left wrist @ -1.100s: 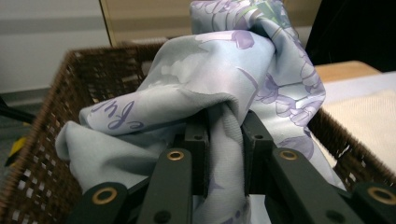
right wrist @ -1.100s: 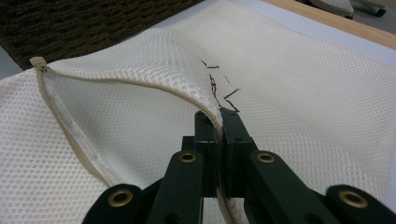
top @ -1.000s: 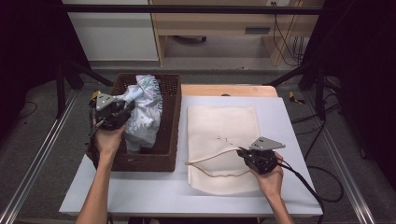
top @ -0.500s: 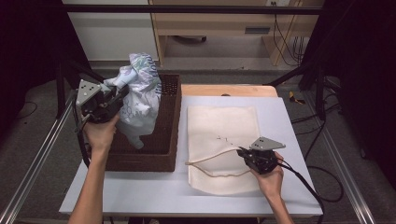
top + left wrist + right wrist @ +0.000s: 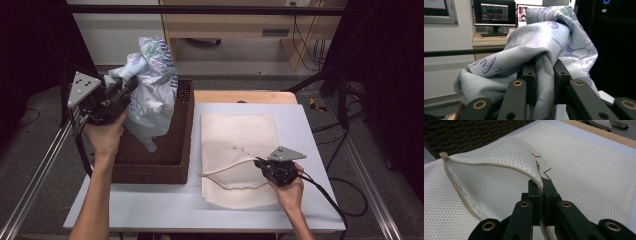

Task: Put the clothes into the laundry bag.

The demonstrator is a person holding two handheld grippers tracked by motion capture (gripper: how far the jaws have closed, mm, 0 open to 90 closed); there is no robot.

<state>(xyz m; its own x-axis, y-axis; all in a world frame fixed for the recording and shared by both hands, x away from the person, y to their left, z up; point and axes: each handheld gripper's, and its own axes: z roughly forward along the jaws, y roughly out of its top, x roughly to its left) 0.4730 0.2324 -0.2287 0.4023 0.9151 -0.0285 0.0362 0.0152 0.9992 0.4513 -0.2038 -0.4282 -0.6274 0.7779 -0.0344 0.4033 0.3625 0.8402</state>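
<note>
- Above the brown woven basket, left gripper is clamped on a pale printed garment, which hangs limp with its lower tip over the basket interior.
- Garment judged light, soft, prone to slip; a bunched fold is the best hold.
- Right gripper pinches the zipper edge of the mesh laundry bag, holding its mouth raised off the white table.
- Garment's full shape is hidden in folds; the bag interior cannot be made out.

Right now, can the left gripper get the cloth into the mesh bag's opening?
Probably yes. The left gripper holds the cloth above the basket, and the right gripper lifts the mesh bag edge, leaving its mouth open towards the basket.
</note>
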